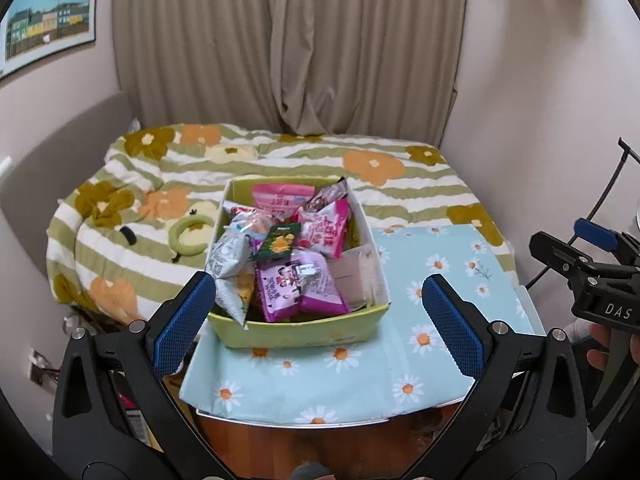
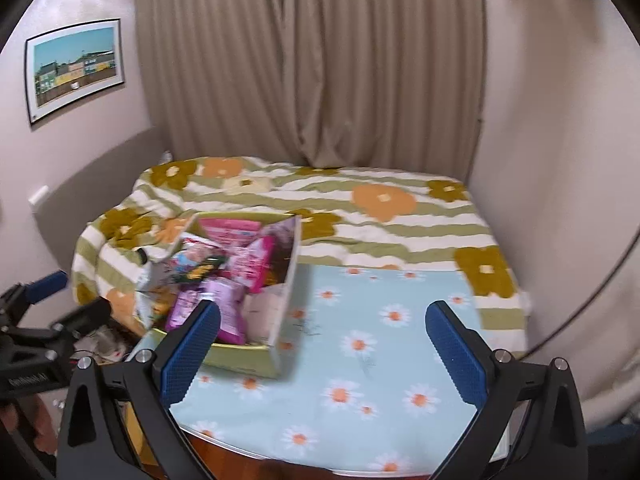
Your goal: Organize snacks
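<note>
- Left gripper (image 1: 318, 322): blue pads spread wide apart, nothing between them; it sits low in the left wrist view, aimed down at the box from the near side.
- Right gripper (image 2: 322, 346): pads likewise wide apart and empty; in its own view it sits at the bottom, with the box off to the left of centre.
- Box (image 1: 296, 330): yellow-green card, open top, middle of the left wrist view, standing on the left part of the cloth with its far end toward the bed. The walls are thin card and likely to flex; I judge it light even when full. It is best taken by a side wall near a corner.
- Snack packets (image 1: 298, 248): a loose heap filling the box.
  - Purple packet (image 1: 296, 286): nearest the front wall and lying flat.
  - Grey-white packet (image 1: 230, 272): leaning over the left rim.
  - Pink packets (image 1: 324, 228): further back.
  - Small green packet (image 1: 278, 242): on top in the centre.
  - All look like puffed foil or plastic: light, slick, crushable. The sealed crimped edge is the safest hold, not the belly.
- Cloth (image 1: 440, 344): pale blue with daisies, covering the small table; bare to the right of the box.
- Bed (image 1: 380, 168): striped flowered quilt, just behind the table.
- Curtain (image 1: 292, 40): beige, upper centre.
</note>
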### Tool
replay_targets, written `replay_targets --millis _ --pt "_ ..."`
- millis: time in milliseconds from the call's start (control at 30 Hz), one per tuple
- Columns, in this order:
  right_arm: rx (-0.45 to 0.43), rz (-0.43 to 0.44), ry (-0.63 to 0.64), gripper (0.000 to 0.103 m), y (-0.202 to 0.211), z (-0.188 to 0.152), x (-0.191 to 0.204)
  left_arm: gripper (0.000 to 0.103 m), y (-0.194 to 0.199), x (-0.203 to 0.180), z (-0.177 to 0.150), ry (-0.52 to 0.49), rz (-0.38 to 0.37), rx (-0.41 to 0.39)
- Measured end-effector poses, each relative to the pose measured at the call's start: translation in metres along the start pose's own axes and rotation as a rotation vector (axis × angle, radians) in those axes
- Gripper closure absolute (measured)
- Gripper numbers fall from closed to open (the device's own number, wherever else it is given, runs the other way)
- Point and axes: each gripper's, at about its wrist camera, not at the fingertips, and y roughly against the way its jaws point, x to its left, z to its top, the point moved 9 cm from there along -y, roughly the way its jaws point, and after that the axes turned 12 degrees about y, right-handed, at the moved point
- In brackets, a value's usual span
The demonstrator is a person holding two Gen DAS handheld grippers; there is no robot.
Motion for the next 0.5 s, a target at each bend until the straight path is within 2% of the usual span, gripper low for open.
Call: replay_targets --millis 267,500 --pt "-0.02 -0.053 -0.022 0.001 0.023 -0.016 -0.018 0.001 0.019 -0.018 -0.006 -0.02 -0.007 -0.041" --pt "-0.026 -0.062 -0.043 0.001 0.029 -0.023 -0.025 0.001 0.026 -0.029 -0.008 -0.044 -0.011 -0.052"
